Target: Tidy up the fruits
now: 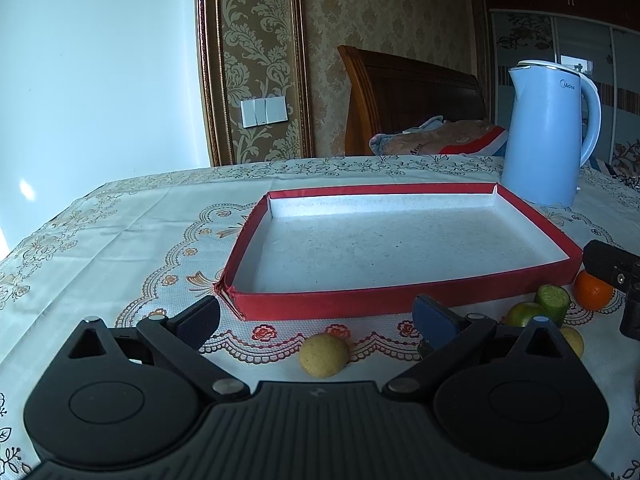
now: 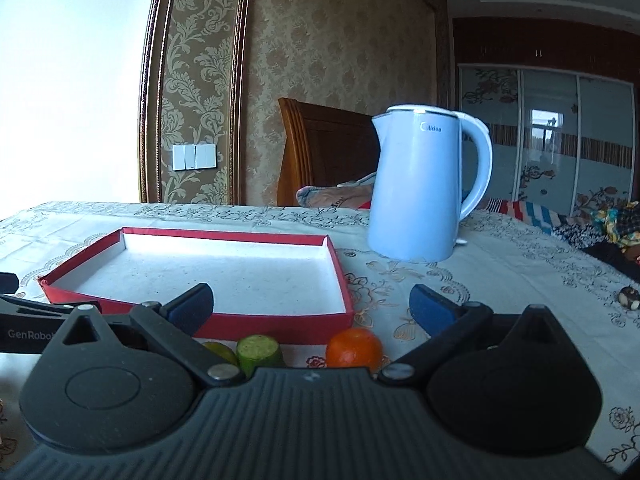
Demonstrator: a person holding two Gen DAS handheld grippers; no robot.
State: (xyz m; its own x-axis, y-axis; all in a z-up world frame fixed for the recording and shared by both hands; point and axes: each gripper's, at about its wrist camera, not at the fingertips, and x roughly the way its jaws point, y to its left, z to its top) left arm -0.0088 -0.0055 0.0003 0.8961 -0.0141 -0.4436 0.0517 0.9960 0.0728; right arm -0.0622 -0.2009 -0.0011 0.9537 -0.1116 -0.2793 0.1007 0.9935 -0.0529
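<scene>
A shallow red tray (image 1: 340,302) with a white floor lies on the tablecloth, nothing inside it. In front of its near wall rest a yellow round fruit (image 1: 324,355), a green fruit (image 1: 524,314), a cut green cylinder piece (image 1: 554,300) and an orange (image 1: 592,290). My left gripper (image 1: 316,318) stands open just behind the yellow fruit. In the right wrist view my right gripper (image 2: 310,304) is open above the orange (image 2: 354,347) and the green piece (image 2: 259,352); the tray (image 2: 280,326) sits ahead to the left.
A light blue electric kettle (image 1: 546,132) (image 2: 420,184) stands behind the tray's right corner. A small brown item (image 2: 629,296) lies at the table's far right. A bed with a wooden headboard (image 1: 404,92) and bedding sits beyond the table.
</scene>
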